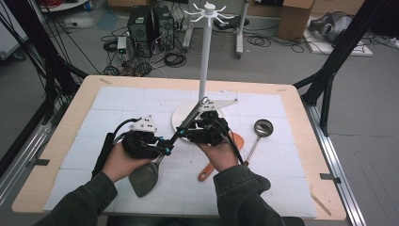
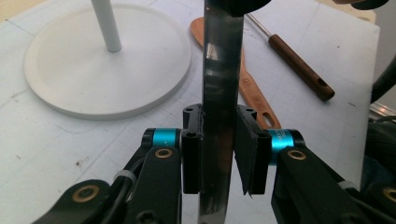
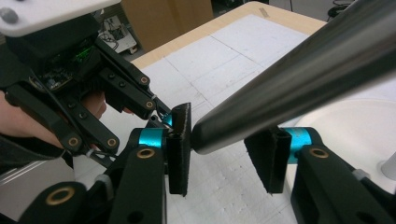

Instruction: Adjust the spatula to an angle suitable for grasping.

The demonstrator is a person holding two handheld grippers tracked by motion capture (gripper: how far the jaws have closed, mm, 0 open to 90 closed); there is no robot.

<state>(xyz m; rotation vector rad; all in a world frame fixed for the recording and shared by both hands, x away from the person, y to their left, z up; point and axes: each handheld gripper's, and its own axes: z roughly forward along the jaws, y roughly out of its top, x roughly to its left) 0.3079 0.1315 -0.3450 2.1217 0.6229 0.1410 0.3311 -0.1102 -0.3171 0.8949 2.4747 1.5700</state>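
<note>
A metal turner, its blade (image 1: pixel 143 179) low near the table and its handle (image 1: pixel 193 115) slanting up to the right, hangs between both hands. My left gripper (image 1: pixel 164 149) is shut on the flat steel neck (image 2: pixel 218 93), which stands upright between its pads (image 2: pixel 219 154). My right gripper (image 1: pixel 184 133) faces it from the right. The thick round handle (image 3: pixel 299 79) passes between its pads (image 3: pixel 224 154): it lies against the left pad (image 3: pixel 180 149), and a narrow gap shows at the right pad (image 3: pixel 268 161). The left gripper's body (image 3: pixel 70 84) is close in front.
A white hook stand (image 1: pixel 203 70) rises from a round base (image 1: pixel 181 120) behind the grippers; the base (image 2: pixel 93 70) is near. An orange spatula (image 1: pixel 207 172) and a steel ladle (image 1: pixel 262 128) with a wooden handle (image 2: pixel 299 65) lie on the white mat at right.
</note>
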